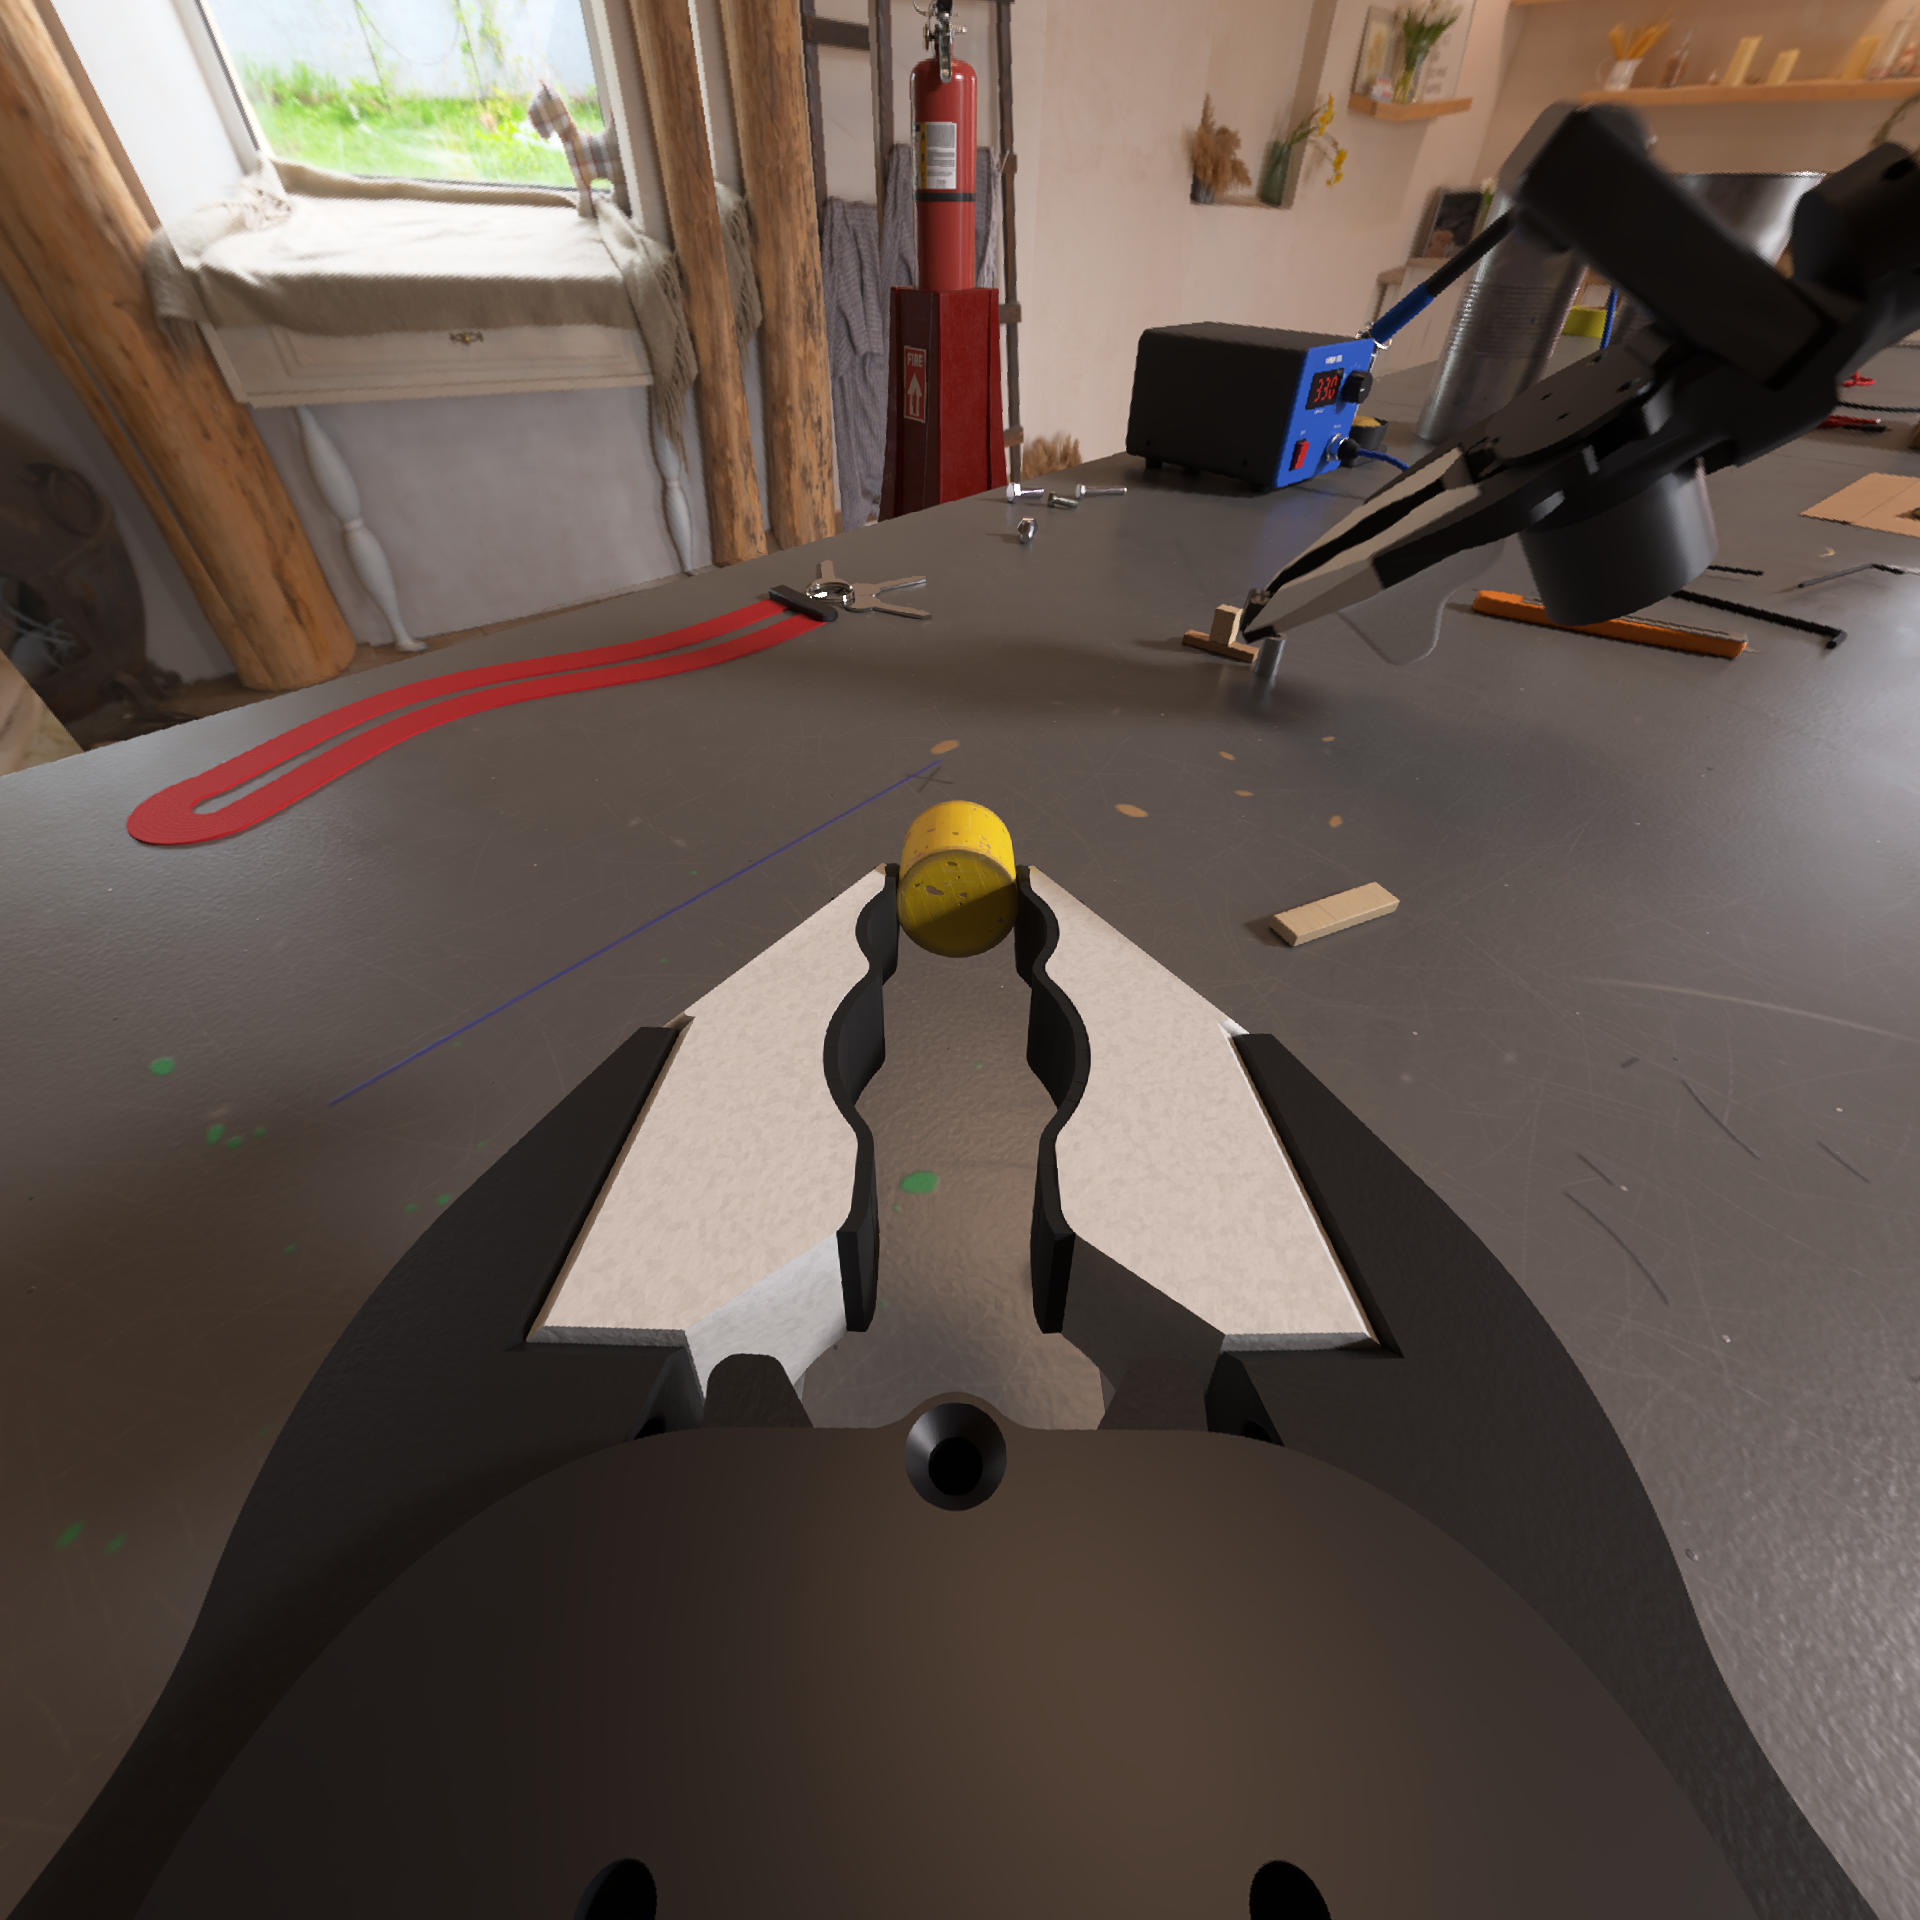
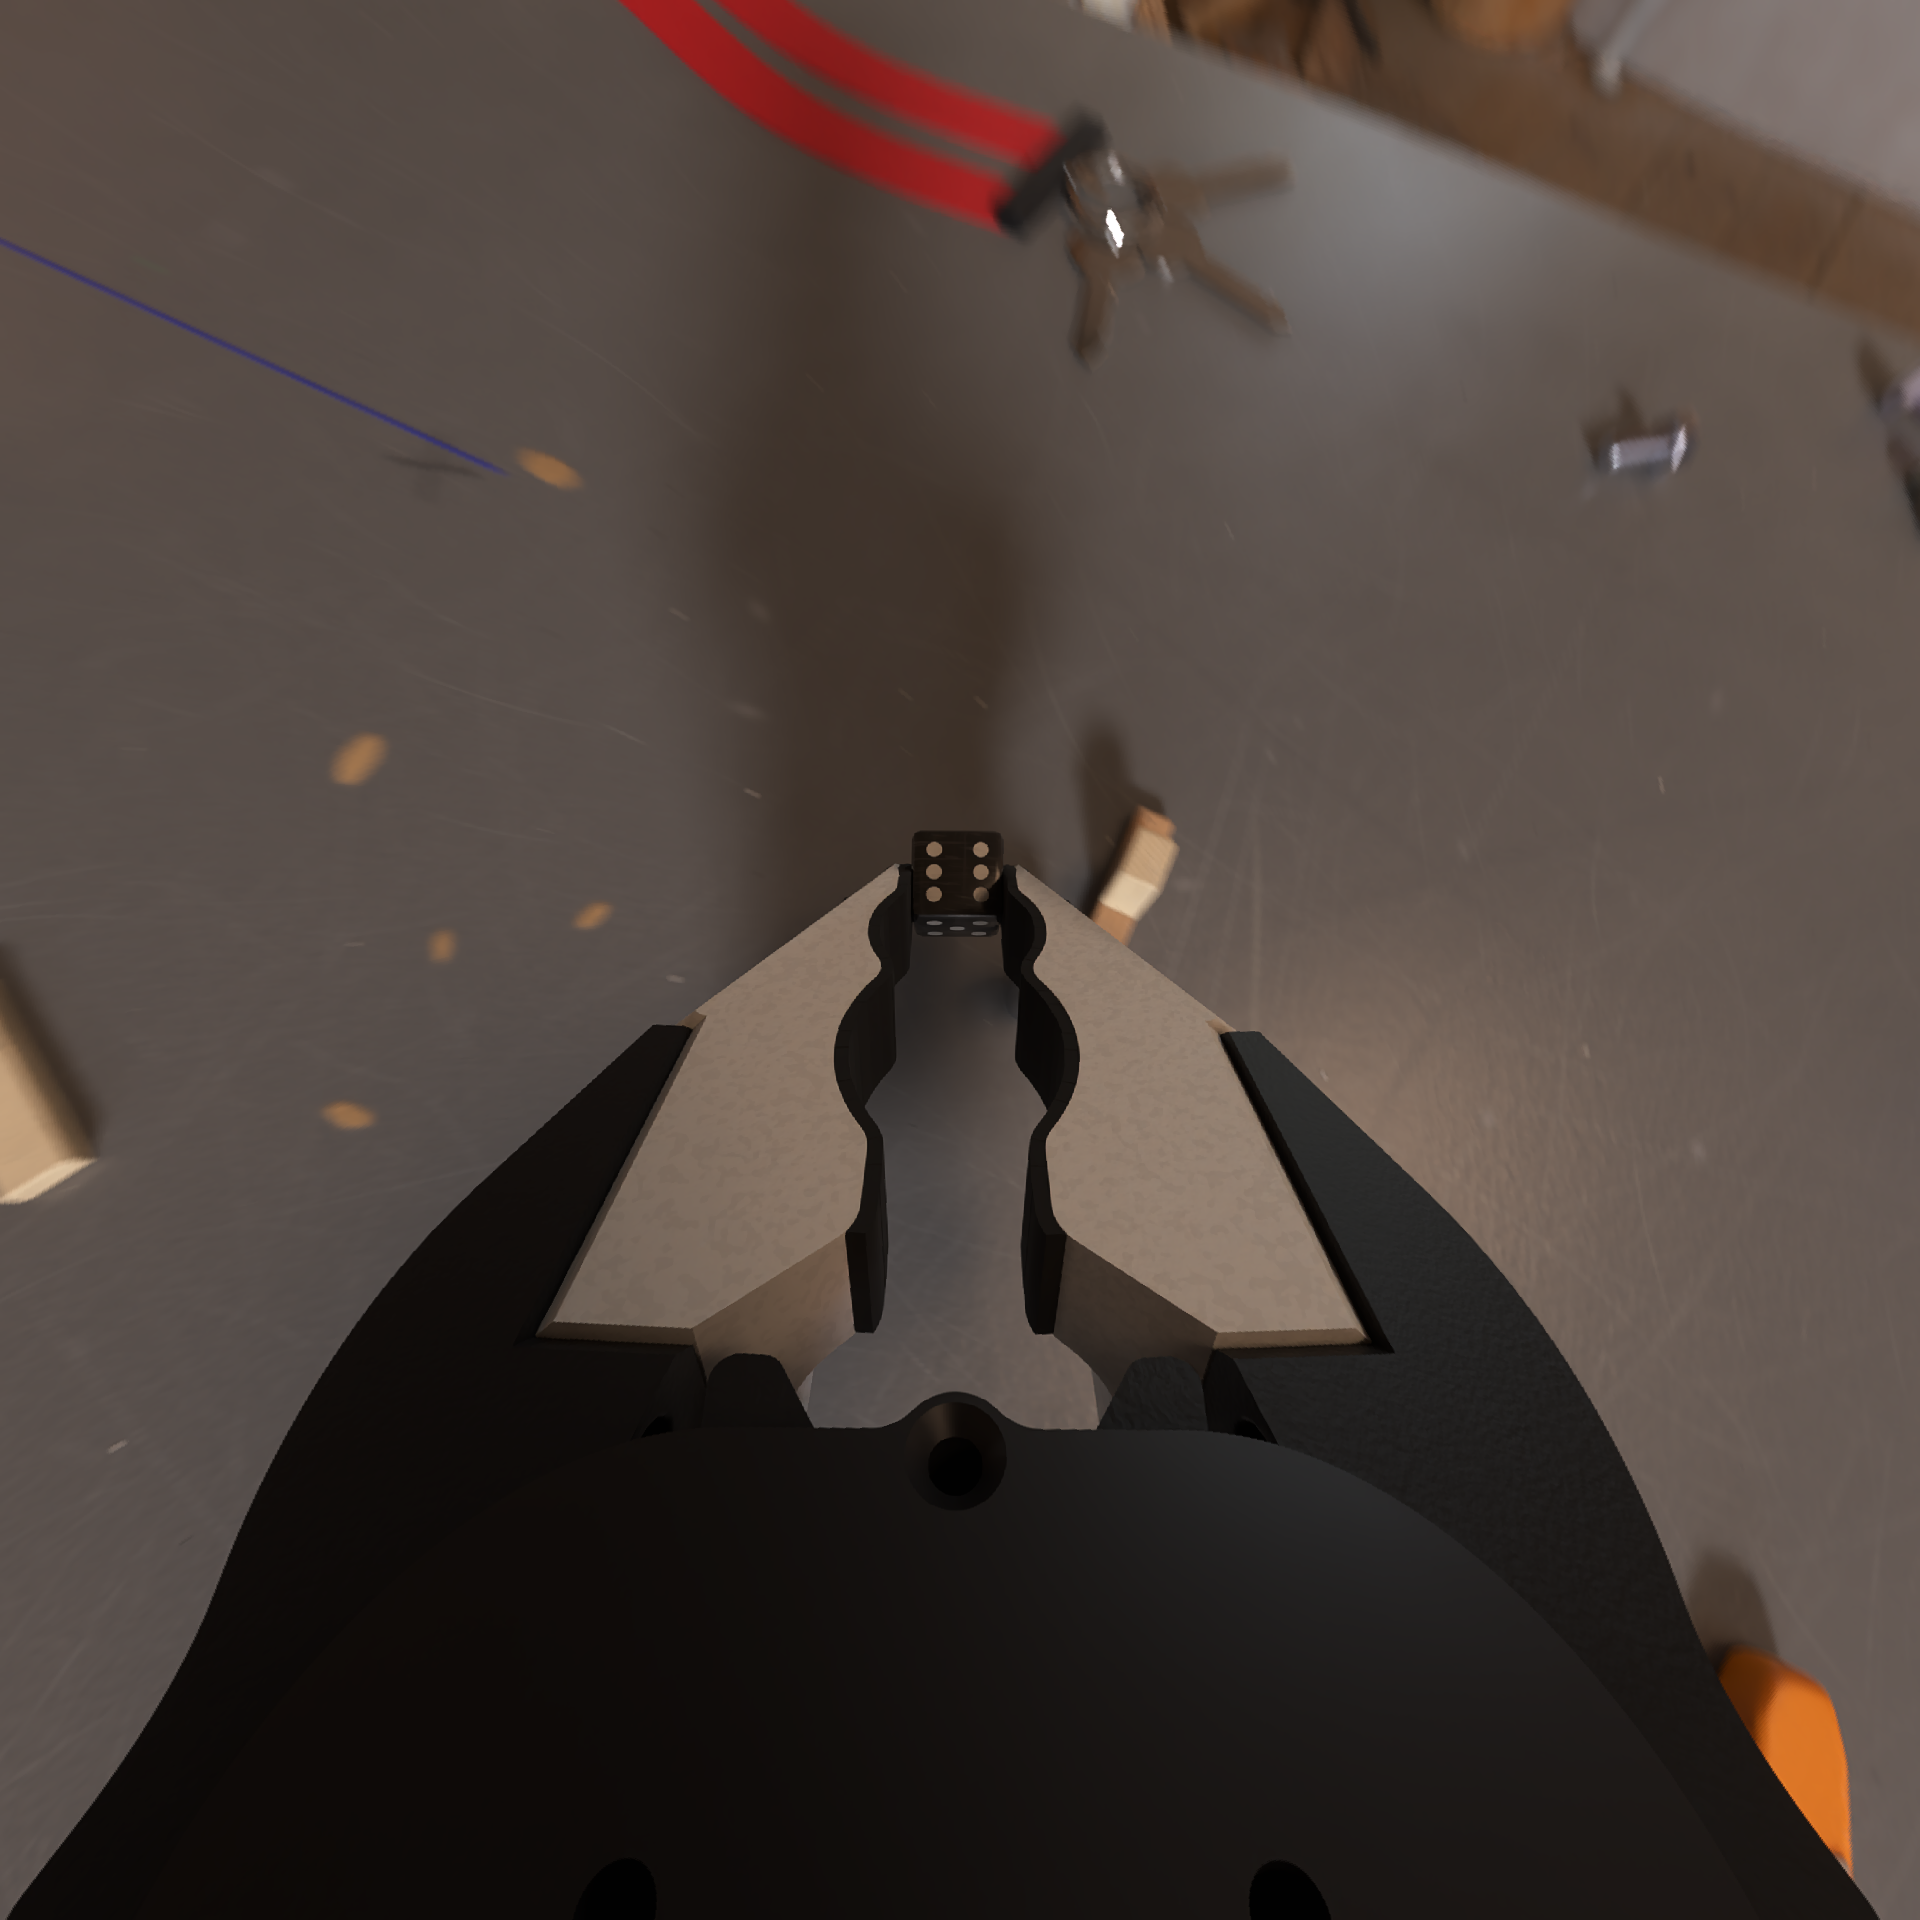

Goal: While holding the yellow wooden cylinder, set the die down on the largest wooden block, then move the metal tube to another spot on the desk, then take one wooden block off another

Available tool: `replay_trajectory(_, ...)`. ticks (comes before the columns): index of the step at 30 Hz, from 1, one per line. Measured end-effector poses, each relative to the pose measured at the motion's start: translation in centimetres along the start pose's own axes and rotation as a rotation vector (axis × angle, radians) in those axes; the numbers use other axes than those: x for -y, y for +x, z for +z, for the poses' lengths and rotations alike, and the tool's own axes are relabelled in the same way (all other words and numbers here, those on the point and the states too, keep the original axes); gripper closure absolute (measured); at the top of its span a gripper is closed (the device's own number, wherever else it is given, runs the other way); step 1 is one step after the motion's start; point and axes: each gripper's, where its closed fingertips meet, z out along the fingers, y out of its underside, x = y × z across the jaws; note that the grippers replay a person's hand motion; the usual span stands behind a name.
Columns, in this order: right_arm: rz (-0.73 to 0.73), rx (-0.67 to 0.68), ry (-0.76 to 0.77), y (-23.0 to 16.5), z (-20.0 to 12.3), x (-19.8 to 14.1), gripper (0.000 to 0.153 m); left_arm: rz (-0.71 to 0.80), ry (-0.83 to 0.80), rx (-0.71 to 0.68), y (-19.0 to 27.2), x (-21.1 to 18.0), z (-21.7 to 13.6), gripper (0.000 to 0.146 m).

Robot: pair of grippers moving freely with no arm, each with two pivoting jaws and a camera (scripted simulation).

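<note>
Grey desk (image 1: 1558,1143): left hand-held gripper (image 1: 956,894) clamps yellow cylinder (image 1: 956,878) (right grips die (image 2: 957,883)).

Black hand-held gripper (image 1: 956,894) shells, 2 pale fingers (image 1: 748,1122) (black wavy pads)

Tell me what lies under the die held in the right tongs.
Around the die only bare grey desk shows, with a small wooden block just to its right. The spot directly beneath is covered by the die and tongs.

Yellow wooden cylinder (image 1: 956,881) pinched at left claw's tips; black die (image 2: 957,881), 6 pips showing, between right claw's tips.
</note>
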Motion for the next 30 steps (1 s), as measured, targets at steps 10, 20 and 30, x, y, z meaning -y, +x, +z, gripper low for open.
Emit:
replay_trajectory(10, -0.404, 0.636, 0.066, -17.8, -5.0, -1.2, 0.136, -0.002, 0.003, 0.002, -0.1, 0.0, 0.0, 0.125)
replay_trajectory(20, -0.418, 0.564, -0.037, -19.1, -2.7, -2.5, 0.136, 0.042, -0.013, 0.009, 0.3, -0.2, 0.2, 0.125)
replay_trajectory(30, -0.411, 0.569, -0.036, -18.8, -2.7, -2.5, 0.12, 0.052, -0.008, 0.003, 0.5, -0.1, 0.1, 0.125)
